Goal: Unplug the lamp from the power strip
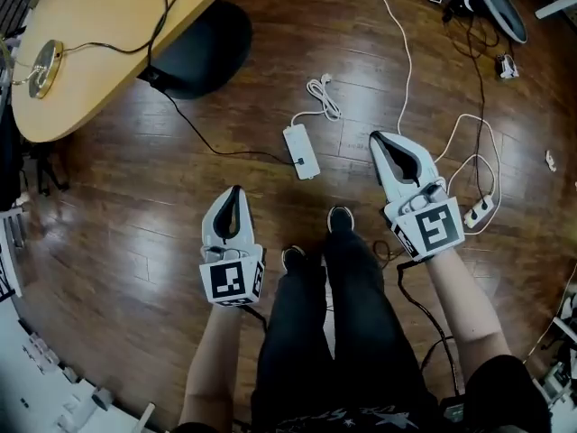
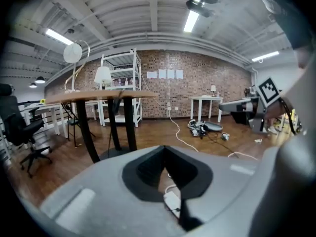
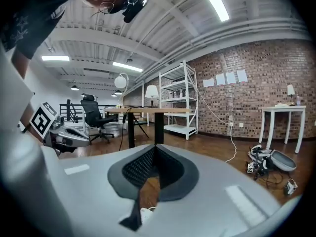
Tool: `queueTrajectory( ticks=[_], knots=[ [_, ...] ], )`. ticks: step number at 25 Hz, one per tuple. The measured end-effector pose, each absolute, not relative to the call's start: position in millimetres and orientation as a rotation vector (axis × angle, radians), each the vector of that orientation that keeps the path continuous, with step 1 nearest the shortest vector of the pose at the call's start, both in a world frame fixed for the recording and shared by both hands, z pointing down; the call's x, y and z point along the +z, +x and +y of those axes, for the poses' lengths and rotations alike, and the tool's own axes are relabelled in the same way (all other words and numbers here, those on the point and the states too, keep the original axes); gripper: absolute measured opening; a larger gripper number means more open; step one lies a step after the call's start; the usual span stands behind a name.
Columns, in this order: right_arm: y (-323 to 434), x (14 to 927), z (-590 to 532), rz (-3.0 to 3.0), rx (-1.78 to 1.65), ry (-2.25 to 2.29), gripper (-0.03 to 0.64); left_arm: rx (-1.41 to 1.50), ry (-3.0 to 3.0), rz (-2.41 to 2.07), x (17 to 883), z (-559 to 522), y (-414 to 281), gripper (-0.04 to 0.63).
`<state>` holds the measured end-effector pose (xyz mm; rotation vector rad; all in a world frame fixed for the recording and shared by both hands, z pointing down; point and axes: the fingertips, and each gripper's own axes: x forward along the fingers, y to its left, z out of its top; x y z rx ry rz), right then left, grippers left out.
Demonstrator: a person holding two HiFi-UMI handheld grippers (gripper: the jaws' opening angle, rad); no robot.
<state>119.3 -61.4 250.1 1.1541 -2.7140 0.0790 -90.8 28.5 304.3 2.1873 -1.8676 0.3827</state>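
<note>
A dark wooden plank floor [image 1: 108,224] runs to a brick wall [image 2: 217,78] at the far end, where four pale sheets [image 2: 165,74] hang in a row. A white metal shelving unit [image 2: 123,78] stands before that wall, with a small white table [image 2: 207,99] further right. A light wooden tabletop [image 1: 99,16] with a rounded edge rests on dark legs and a dark round base [image 1: 203,52]. A black office chair [image 2: 17,127] stands at the left. Fluorescent strips [image 2: 190,21] light the white beamed ceiling [image 2: 123,19].
</note>
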Motion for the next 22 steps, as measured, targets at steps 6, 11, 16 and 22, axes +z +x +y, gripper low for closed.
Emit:
queueTrajectory(
  ticks=[6,11,16,22],
  knots=[
    [103.9,367.6,-62.7,-2.713,0.047,1.047,0.008,0.405,2.196,-1.785,438.9,14.5,-88.6,0.005],
    [94.1,476.9,-73.8,-2.702,0.06,1.049,0.008,0.411,2.257,-1.734,541.5,-23.6,-82.7,0.005],
    [79.5,558.2,-86.9,-2.738,0.07,1.058,0.008,0.267,2.273,-1.746,605.4,-67.8,-83.0,0.004],
    [62.7,624.2,-84.0,-2.764,0.017,0.985,0.008,0.174,2.378,-1.692,642.1,-90.6,-76.6,0.003]
  ],
)
